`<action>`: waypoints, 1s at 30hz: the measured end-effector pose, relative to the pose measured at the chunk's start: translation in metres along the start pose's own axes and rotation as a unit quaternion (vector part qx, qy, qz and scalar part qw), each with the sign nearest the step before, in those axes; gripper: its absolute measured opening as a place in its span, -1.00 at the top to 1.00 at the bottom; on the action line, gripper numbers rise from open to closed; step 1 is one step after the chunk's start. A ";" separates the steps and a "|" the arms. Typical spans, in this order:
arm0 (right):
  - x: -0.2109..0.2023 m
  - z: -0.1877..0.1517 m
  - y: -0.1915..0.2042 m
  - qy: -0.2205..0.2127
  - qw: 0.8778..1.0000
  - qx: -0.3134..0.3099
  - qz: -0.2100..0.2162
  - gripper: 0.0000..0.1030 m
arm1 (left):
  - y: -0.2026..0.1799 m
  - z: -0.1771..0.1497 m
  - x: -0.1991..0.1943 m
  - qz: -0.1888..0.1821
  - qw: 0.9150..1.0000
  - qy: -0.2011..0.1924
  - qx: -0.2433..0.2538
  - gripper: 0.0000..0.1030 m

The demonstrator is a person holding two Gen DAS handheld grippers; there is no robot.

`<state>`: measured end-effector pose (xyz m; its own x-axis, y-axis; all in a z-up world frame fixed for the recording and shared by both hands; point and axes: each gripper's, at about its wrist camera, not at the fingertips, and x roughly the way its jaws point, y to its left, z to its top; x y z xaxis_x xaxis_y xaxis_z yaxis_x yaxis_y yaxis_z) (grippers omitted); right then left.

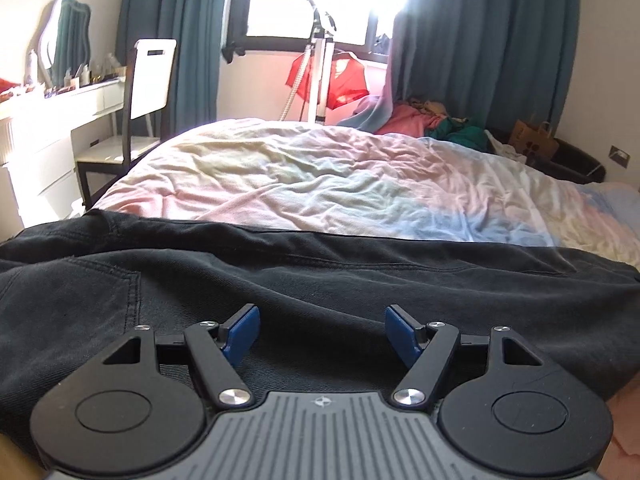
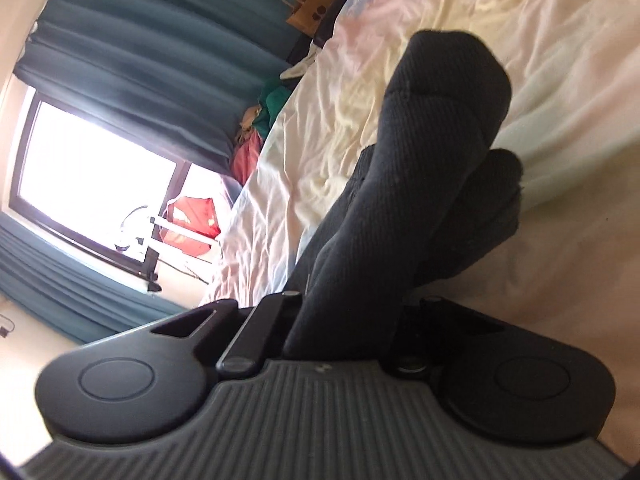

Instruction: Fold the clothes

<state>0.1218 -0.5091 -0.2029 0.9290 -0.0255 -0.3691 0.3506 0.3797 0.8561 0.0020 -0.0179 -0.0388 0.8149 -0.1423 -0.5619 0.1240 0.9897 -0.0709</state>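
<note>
A pair of black trousers point(image 1: 280, 276) lies spread across the near side of the bed, a back pocket showing at the left. My left gripper point(image 1: 322, 334) hovers just above the dark cloth, open, its blue pads apart and holding nothing. In the right wrist view my right gripper point(image 2: 344, 304) is shut on a fold of the black trousers point(image 2: 432, 152), which rises out of the jaws and hangs over the sheet. The fingertips are hidden by the cloth. That view is rolled sideways.
A crumpled pastel sheet point(image 1: 320, 184) covers the bed. A white chair point(image 1: 140, 92) and a dresser point(image 1: 48, 128) stand to the left. A rack with a red garment point(image 1: 332, 76), a heap of clothes point(image 1: 424, 118) and a paper bag point(image 1: 534, 142) sit beyond the bed by the teal curtains.
</note>
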 end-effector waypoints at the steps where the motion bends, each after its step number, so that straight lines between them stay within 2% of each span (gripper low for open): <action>1: -0.004 0.001 -0.001 -0.007 1.000 0.005 0.001 0.82 | -0.005 -0.001 -0.001 -0.005 1.000 -0.001 0.010 -0.43; 5: -0.020 0.003 -0.006 -0.037 0.999 0.026 0.006 0.82 | -0.015 -0.007 -0.003 -0.018 0.999 0.000 0.028 -0.44; 7: -0.023 0.000 -0.005 -0.043 0.999 0.026 0.006 0.82 | -0.016 -0.008 0.000 -0.011 1.000 0.008 0.025 -0.45; 13: -0.028 -0.004 -0.005 -0.037 0.999 0.002 -0.010 0.82 | -0.014 -0.020 0.029 0.038 0.995 0.078 0.037 -0.51; 16: -0.034 -0.009 0.007 -0.040 0.998 -0.027 -0.026 0.82 | -0.021 -0.024 0.037 0.060 0.992 0.087 0.066 -0.51; 19: -0.039 -0.024 0.054 -0.066 0.988 -0.134 -0.041 0.81 | -0.021 -0.023 0.040 0.067 0.991 0.090 0.069 -0.51; 21: -0.051 -0.044 0.088 -0.089 0.966 -0.240 -0.045 0.81 | -0.016 -0.020 0.035 0.064 0.993 0.082 0.059 -0.51; 24: -0.069 -0.088 0.137 -0.114 0.926 -0.358 -0.028 0.81 | -0.005 -0.010 0.018 0.055 0.997 0.055 0.030 -0.50; 27: -0.078 -0.151 0.179 -0.113 0.870 -0.479 0.010 0.81 | 0.011 0.003 -0.004 0.042 0.999 0.014 -0.012 -0.52; 29: -0.075 -0.192 0.201 -0.100 0.831 -0.545 0.040 0.80 | 0.023 0.010 -0.018 0.049 0.998 -0.011 -0.033 -0.54; 30: -0.074 -0.209 0.200 -0.090 0.818 -0.567 0.043 0.80 | 0.029 0.014 -0.025 0.052 0.997 -0.023 -0.043 -0.54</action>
<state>0.0986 -0.2378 -0.0803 0.9827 -0.0502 -0.1784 0.0425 0.9980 -0.0464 -0.0068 0.0144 -0.0159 0.8465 -0.0364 -0.5311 -0.0109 0.9963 -0.0856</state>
